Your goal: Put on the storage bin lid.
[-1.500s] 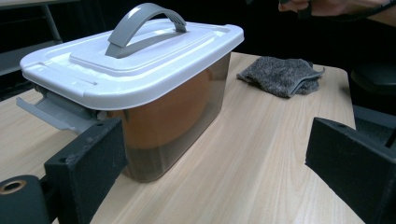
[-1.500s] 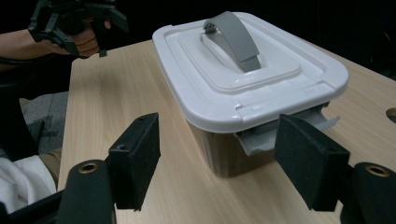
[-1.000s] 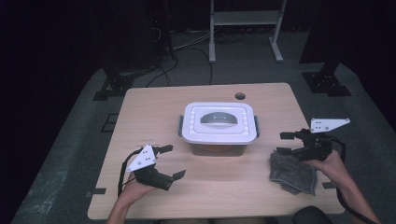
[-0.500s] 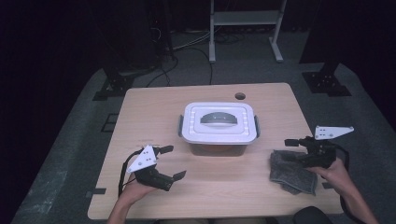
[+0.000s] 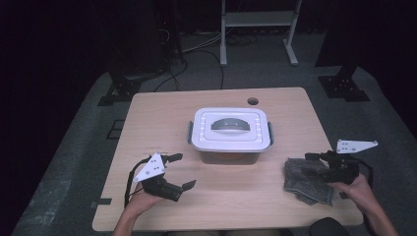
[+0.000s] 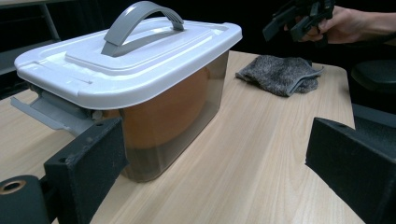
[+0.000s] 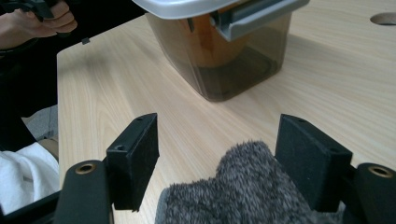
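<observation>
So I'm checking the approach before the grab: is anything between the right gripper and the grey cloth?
Nothing visible. The right gripper has its jaws open with the grey cloth directly below and between them; only bare table lies around it, and the lidded box sits well apart.

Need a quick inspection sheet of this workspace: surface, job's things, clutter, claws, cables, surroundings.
Surface: light wooden table, round hole near far edge.
Job's things: folded grey cloth at right; lidded storage box at centre, something orange inside.
Clutter: nothing seen.
Claws: right claw open, low over the cloth, cloth between the jaws, no pinch seen; left claw open, nothing between its jaws.
Cables: black lead trails from left claw; loose cables on the floor beyond the table.
Surroundings: dark room, white metal stand behind.
</observation>
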Demonstrator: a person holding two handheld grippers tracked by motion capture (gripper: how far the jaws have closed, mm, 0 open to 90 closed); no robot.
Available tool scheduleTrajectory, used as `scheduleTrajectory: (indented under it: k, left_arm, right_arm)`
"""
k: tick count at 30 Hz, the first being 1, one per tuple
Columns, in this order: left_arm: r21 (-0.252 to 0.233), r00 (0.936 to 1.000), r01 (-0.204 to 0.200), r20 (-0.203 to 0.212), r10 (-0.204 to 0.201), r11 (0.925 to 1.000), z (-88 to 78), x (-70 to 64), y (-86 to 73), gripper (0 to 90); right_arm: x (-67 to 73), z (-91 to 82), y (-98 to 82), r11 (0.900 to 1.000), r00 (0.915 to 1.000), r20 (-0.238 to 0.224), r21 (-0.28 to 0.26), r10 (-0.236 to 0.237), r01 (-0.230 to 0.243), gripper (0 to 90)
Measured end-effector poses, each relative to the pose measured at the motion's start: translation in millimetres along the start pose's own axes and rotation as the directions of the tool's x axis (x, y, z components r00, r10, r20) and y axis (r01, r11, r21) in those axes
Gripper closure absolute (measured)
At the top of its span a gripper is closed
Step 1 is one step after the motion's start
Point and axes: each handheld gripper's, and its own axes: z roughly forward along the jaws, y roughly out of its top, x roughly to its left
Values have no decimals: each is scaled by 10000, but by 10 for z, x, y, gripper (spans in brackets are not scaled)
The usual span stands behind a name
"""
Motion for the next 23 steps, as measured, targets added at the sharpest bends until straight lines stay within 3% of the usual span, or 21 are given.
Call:
scheduleTrajectory:
  k: [23]
  left_arm:
    - [10,10000,-25,-3,25,10000,7,-3,3,42]
  right_arm:
    - [14,-106,-268,9989,9987,218,-123,461,-458,290]
